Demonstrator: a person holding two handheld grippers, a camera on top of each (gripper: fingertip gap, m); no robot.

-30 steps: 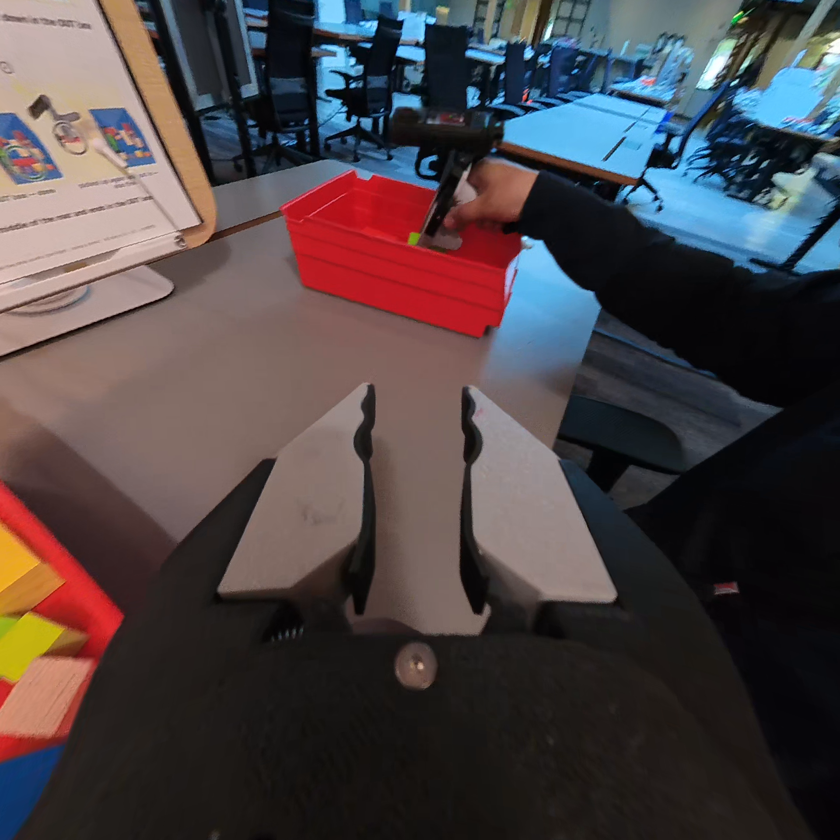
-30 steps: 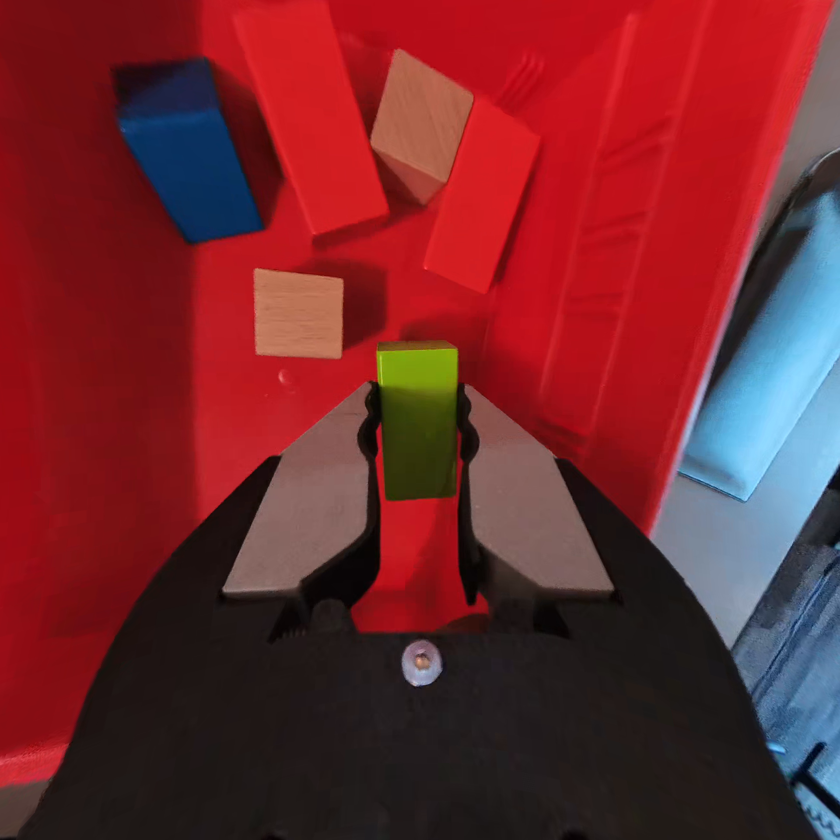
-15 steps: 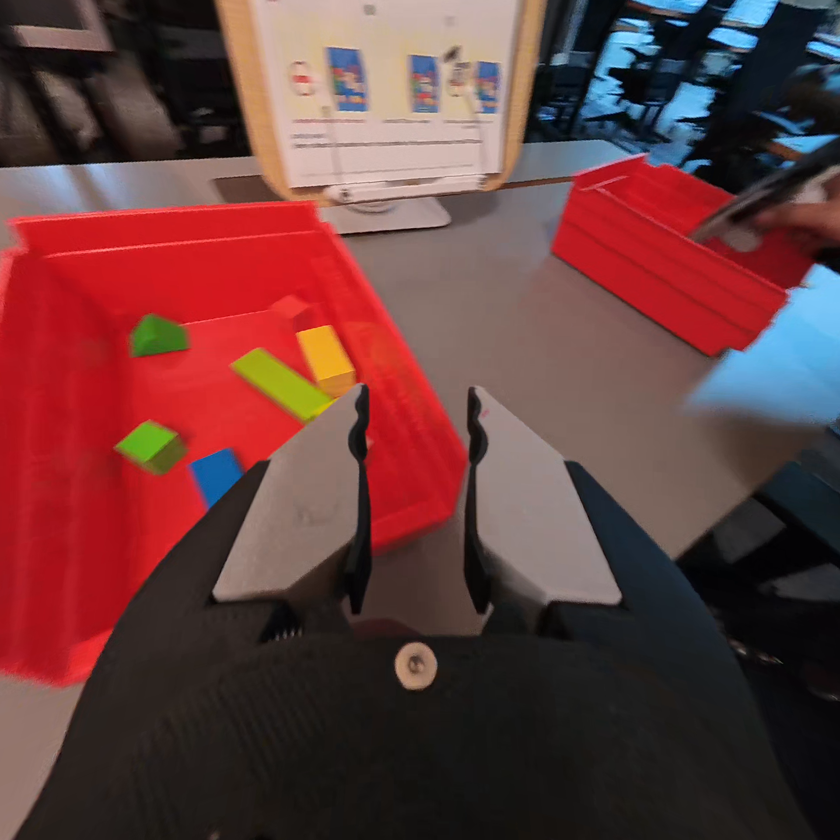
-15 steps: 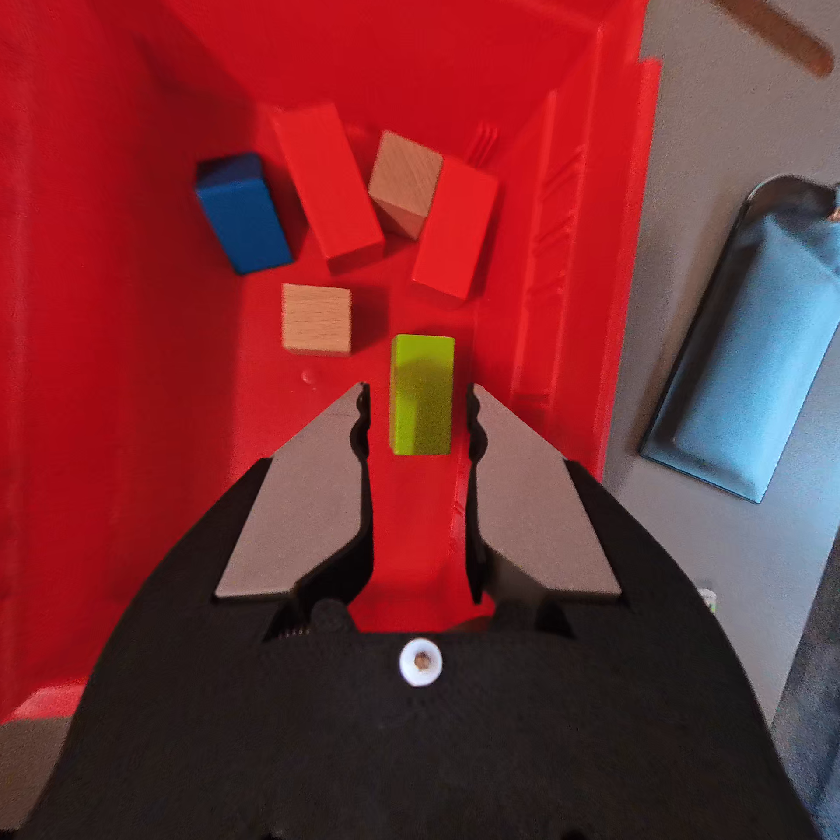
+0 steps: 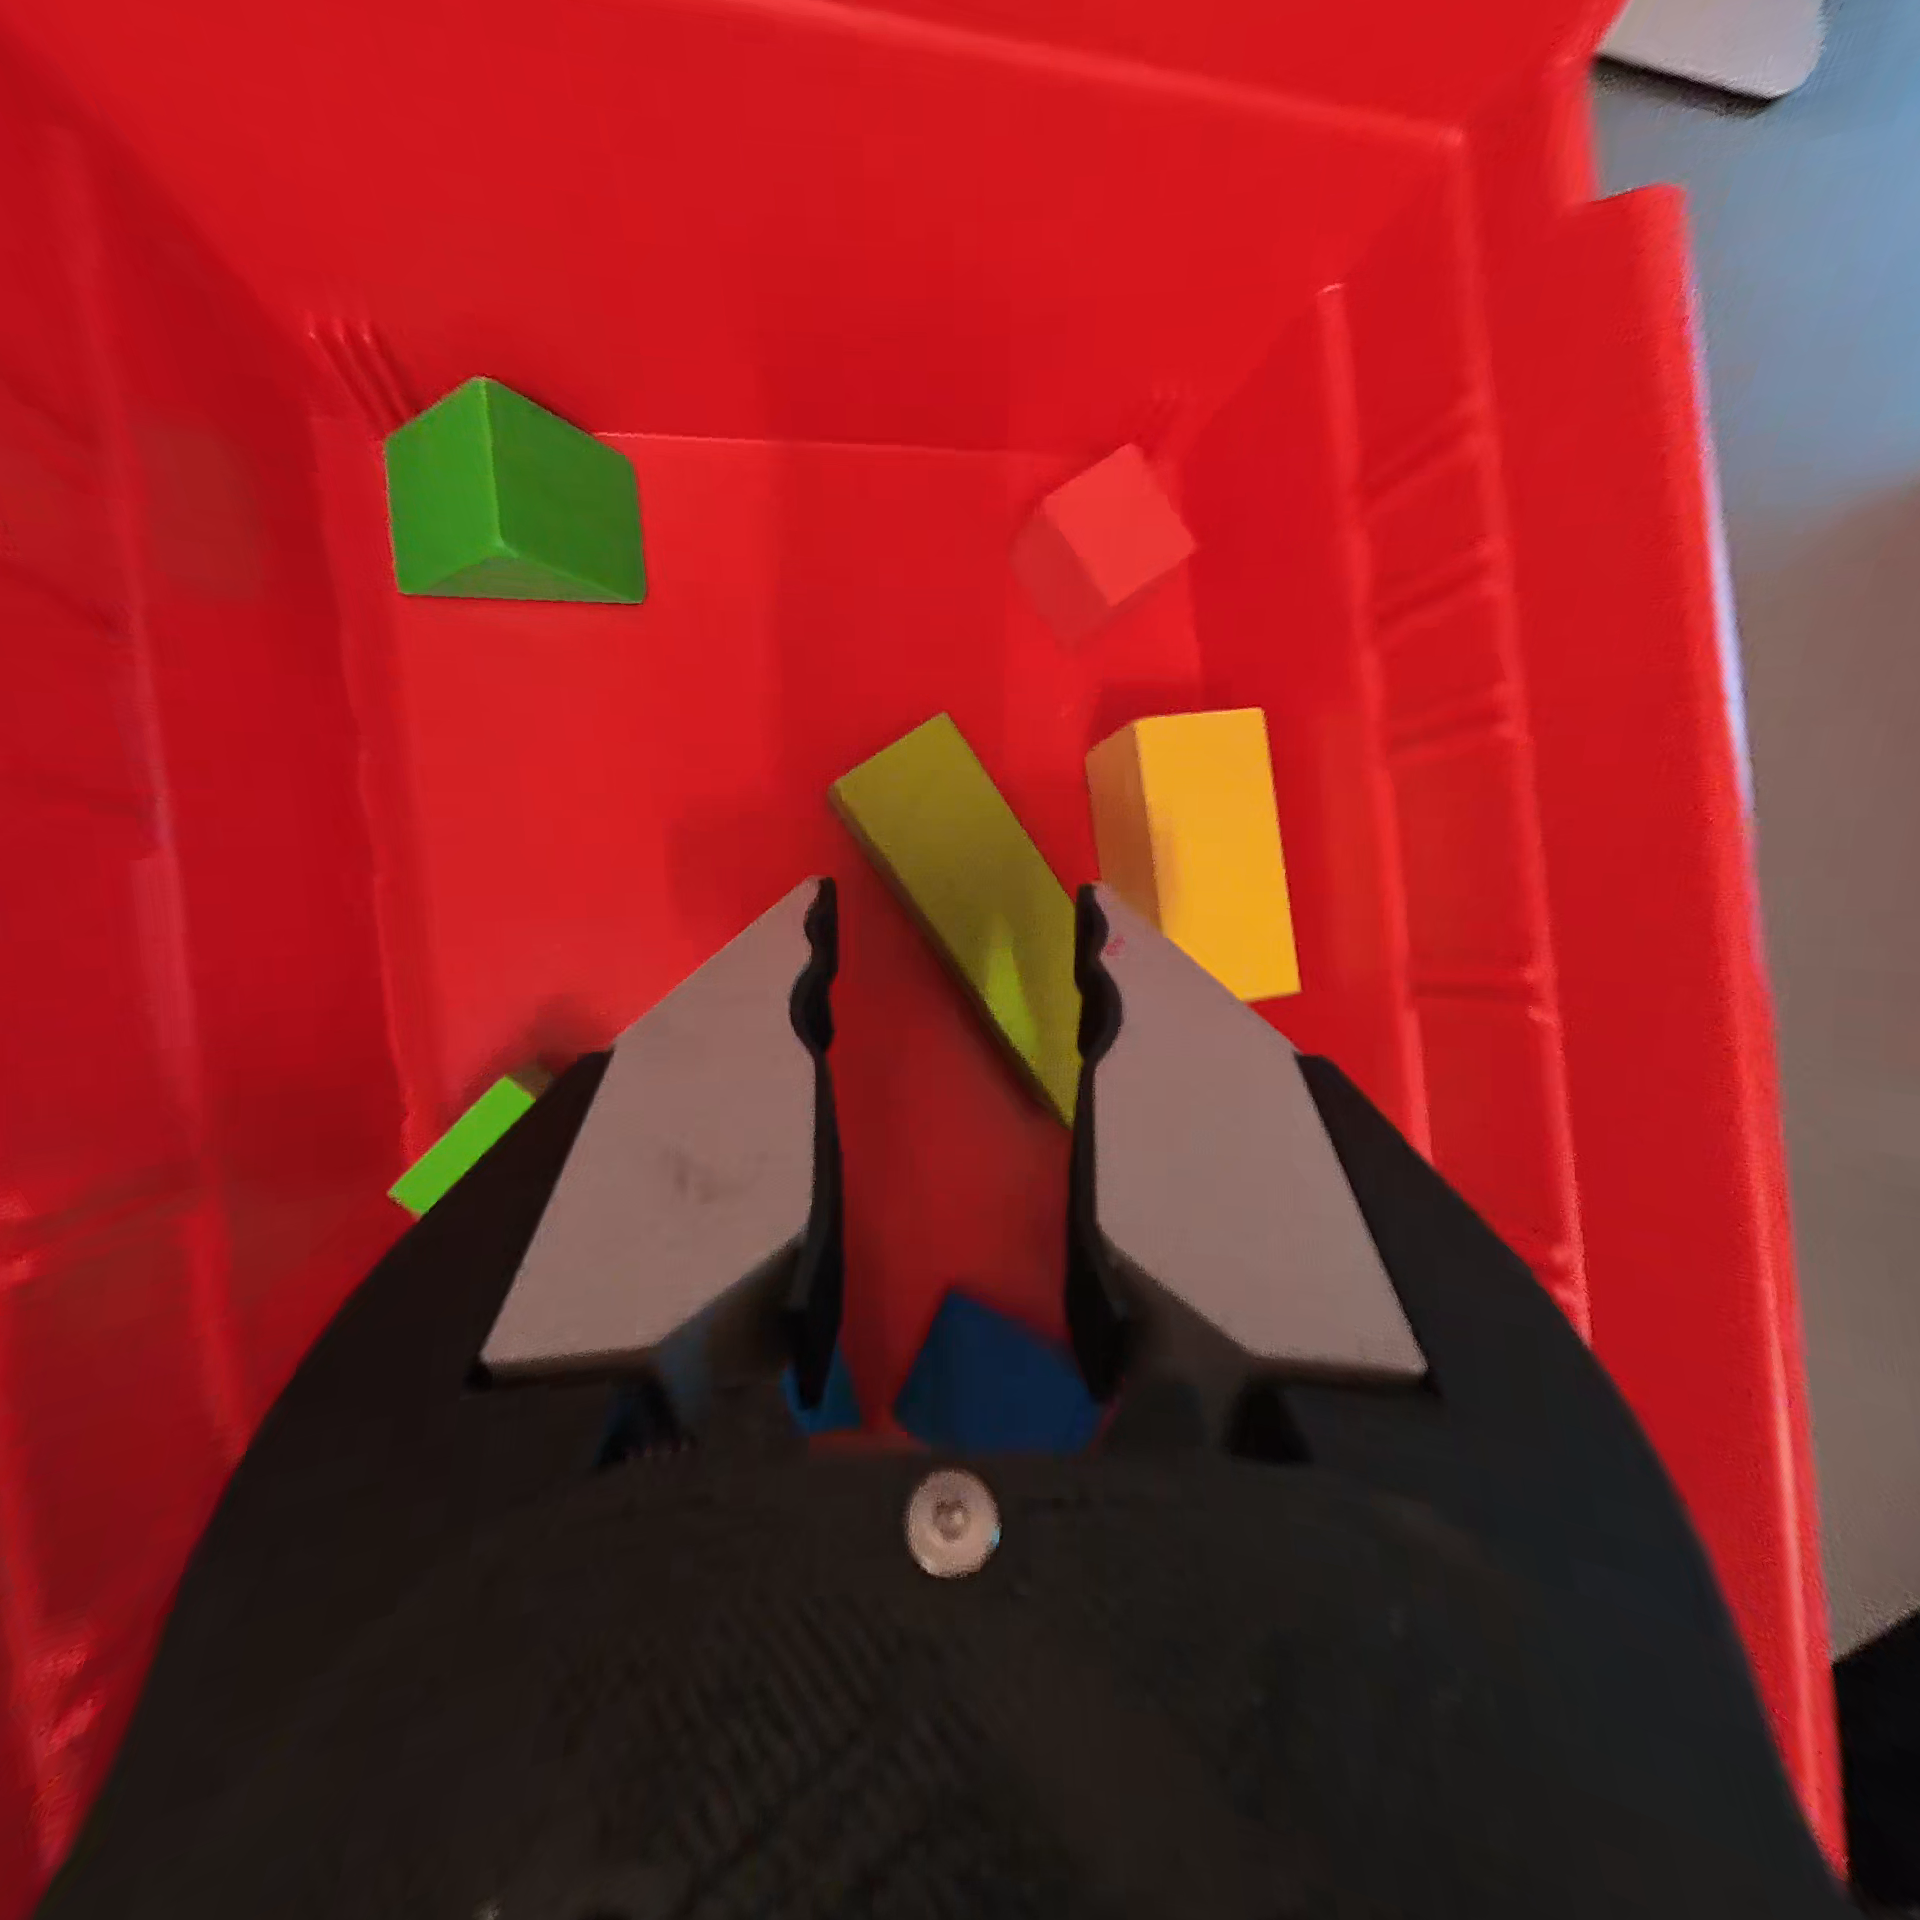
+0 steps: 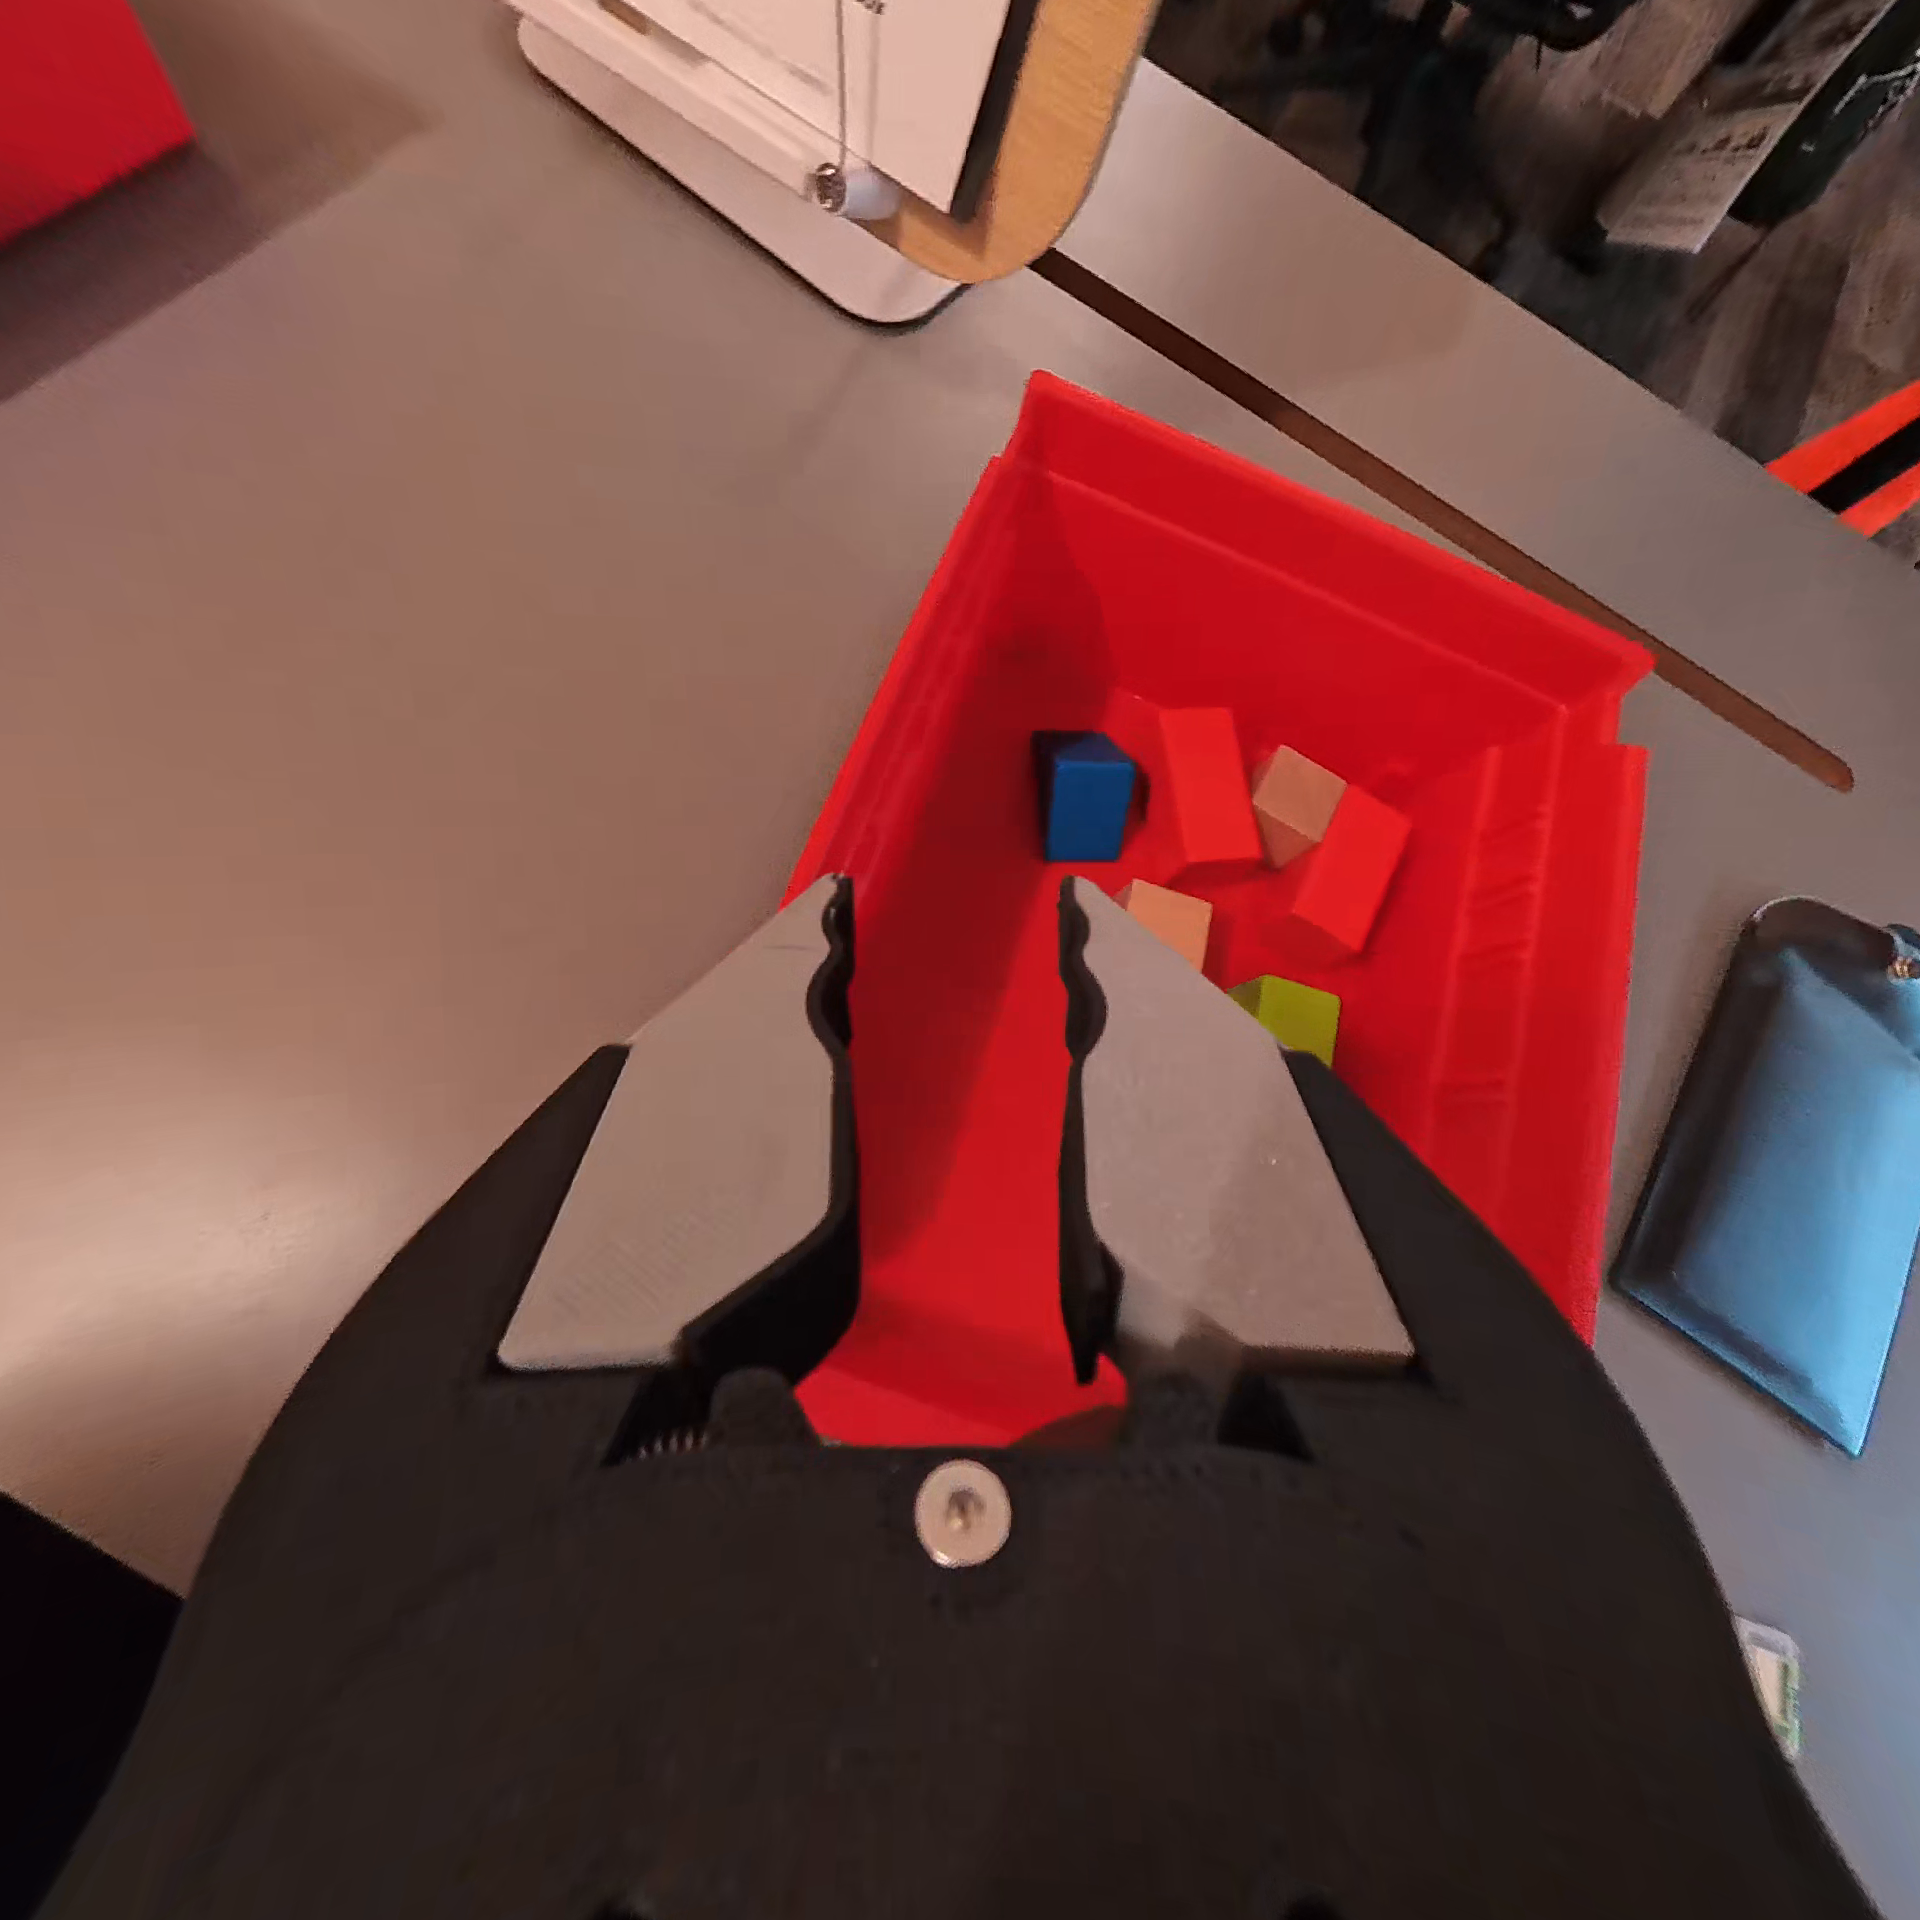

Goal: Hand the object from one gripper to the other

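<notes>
Olive-green block (image 5: 961, 914) is the likely pick here, lying flat on the floor of the red bin (image 5: 935, 260) right under the left gripper (image 5: 951, 914). Key thing: its long axis runs diagonally, from upper left down to lower right, so it sits skewed across the gap instead of lined up with it. Its lower end disappears behind the right-hand finger (image 5: 1195, 1143), while the upper end pokes out past the fingertips. The left gripper's jaws stand moderately apart with nothing pinched; I'd say no pad is pressing on the block. A yellow block (image 5: 1195, 852) lies just beside it on the right, close enough to get in the way.

My guess is the left gripper needs a twist of the wrist to square up with the narrow sides before closing.

Right gripper (image 6: 951, 914) is also parted and holding nothing, hovering over the edge of the other red bin (image 6: 1299, 582) on the worktop (image 6: 468, 623). So the left one is clearly nearer.
</notes>
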